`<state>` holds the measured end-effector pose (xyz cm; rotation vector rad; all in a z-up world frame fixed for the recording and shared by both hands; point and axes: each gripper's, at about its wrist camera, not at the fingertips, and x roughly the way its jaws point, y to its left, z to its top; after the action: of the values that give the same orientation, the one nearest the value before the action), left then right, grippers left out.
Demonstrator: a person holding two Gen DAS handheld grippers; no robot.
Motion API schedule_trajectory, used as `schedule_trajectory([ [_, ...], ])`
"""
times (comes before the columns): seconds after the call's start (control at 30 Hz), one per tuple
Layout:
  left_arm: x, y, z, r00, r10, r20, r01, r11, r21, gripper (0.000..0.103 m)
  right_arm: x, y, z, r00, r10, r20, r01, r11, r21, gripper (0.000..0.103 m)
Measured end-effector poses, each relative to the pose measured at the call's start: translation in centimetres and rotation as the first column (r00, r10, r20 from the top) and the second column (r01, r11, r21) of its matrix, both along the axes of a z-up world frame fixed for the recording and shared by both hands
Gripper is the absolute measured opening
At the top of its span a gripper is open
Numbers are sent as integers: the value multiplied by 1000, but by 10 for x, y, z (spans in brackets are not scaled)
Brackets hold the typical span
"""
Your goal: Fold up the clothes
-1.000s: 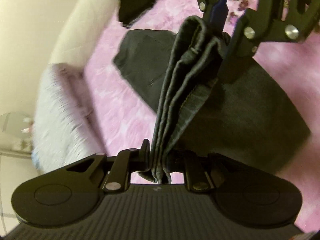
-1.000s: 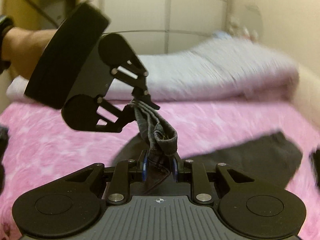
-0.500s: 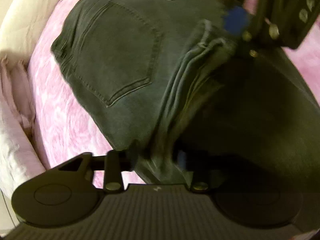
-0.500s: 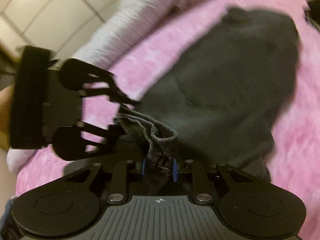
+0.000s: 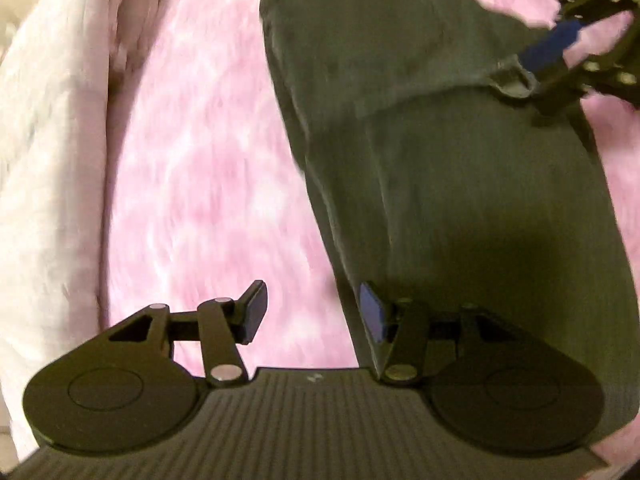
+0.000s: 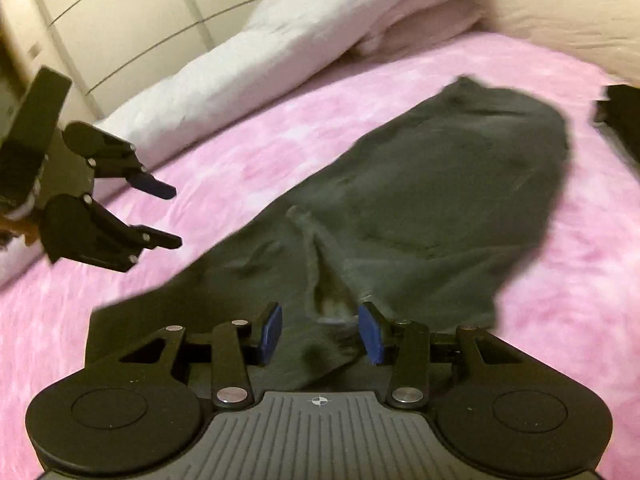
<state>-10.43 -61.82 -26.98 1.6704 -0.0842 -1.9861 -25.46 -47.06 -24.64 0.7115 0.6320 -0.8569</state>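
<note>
Dark grey jeans (image 5: 460, 160) lie folded over on the pink bed cover; they also show in the right wrist view (image 6: 420, 208). My left gripper (image 5: 312, 312) is open and empty at the jeans' left edge, its right finger over the cloth. My right gripper (image 6: 320, 330) is open just above the jeans' hem end, with cloth lying between the fingers but not pinched. Each gripper shows in the other's view: the right one (image 5: 560, 60) at the far hem, the left one (image 6: 164, 216) open above the cover.
The pink fluffy cover (image 5: 208, 184) spreads around the jeans. A rolled white duvet (image 6: 280, 48) lies along the far side, by a cream wall and cupboards. Another dark garment (image 6: 624, 120) sits at the right edge.
Both grippers held the jeans' hem raised and carried it over onto the garment. Now both have opened and let go, and the jeans lie folded flat.
</note>
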Motion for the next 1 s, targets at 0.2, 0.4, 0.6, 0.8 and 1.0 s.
schedule_trajectory([
  [0.2,53,49,-7,997,-37,71,38,999,-16,48,-6,-18,-3,999,-25,-48,27,999,43,44],
  [0.4,94,119,-15,939,-315,141,330,939,-98,58,40,51,29,967,171,-191,-183,982,-48,44],
  [0.6,122,181,-70,713,-633,302,695,692,-193,58,124,169,10,870,391,-302,-443,887,-129,64],
  [0.8,130,182,-105,615,-695,372,789,534,-304,53,197,253,-48,703,466,-537,-643,739,-201,64],
  [1.0,128,173,-98,673,-683,286,739,607,-290,35,213,263,-76,650,365,-667,-662,703,-260,63],
])
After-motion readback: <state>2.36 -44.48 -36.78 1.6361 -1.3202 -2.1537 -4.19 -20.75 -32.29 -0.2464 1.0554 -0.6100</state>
